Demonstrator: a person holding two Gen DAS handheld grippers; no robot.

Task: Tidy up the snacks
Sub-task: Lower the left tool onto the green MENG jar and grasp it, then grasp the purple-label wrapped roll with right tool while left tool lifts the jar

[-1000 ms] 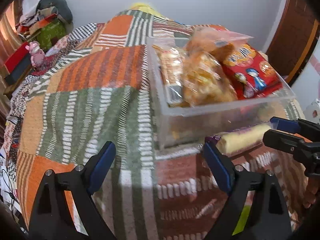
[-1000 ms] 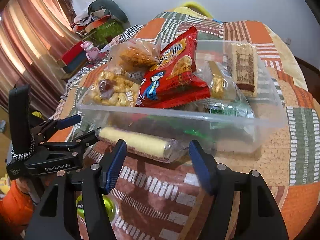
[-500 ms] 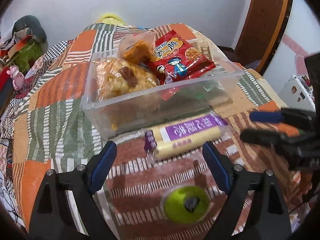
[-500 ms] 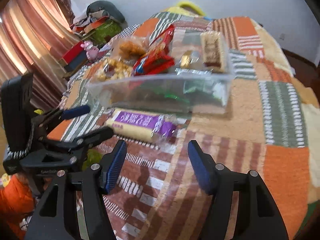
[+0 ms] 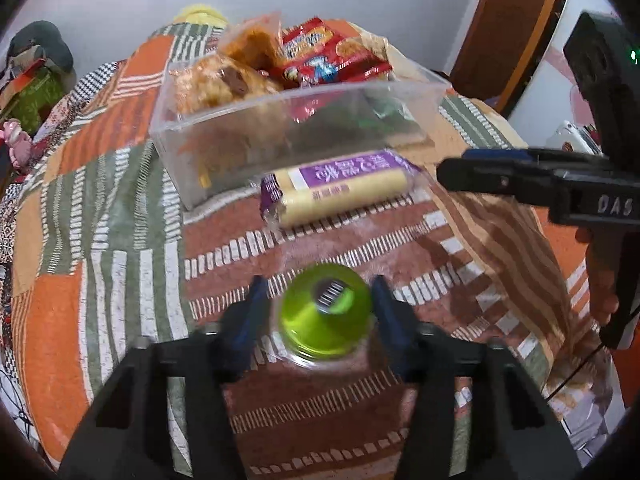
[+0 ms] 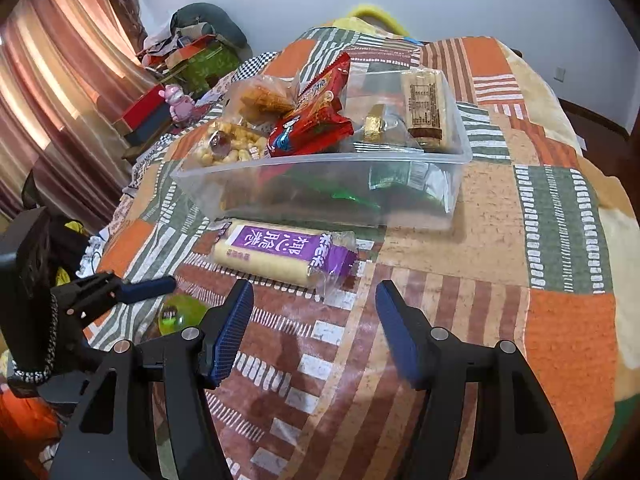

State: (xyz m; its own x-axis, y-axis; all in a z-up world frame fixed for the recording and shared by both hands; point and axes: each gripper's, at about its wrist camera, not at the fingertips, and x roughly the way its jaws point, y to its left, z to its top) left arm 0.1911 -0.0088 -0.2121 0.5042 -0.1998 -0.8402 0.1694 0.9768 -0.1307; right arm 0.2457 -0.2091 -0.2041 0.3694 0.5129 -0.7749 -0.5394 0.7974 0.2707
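Note:
A clear plastic bin (image 6: 320, 184) holds several snack packs, among them a red bag (image 6: 312, 120); it also shows in the left wrist view (image 5: 296, 128). A purple-and-yellow wafer pack (image 6: 280, 252) lies on the quilt just in front of the bin, seen too in the left wrist view (image 5: 340, 188). My left gripper (image 5: 320, 312) has its fingers around a green jelly cup (image 5: 326, 316), also seen in the right wrist view (image 6: 180, 314). My right gripper (image 6: 314, 320) is open and empty, just short of the wafer pack.
A patchwork quilt (image 6: 520, 240) covers the bed. Boxes, a bag and a pink toy (image 6: 178, 100) sit at the far left by the curtain. A wooden door (image 5: 512, 32) stands at the right.
My left gripper has moved forward and down and closed around the green cup. My right gripper has drawn back from the bin and wafer pack.

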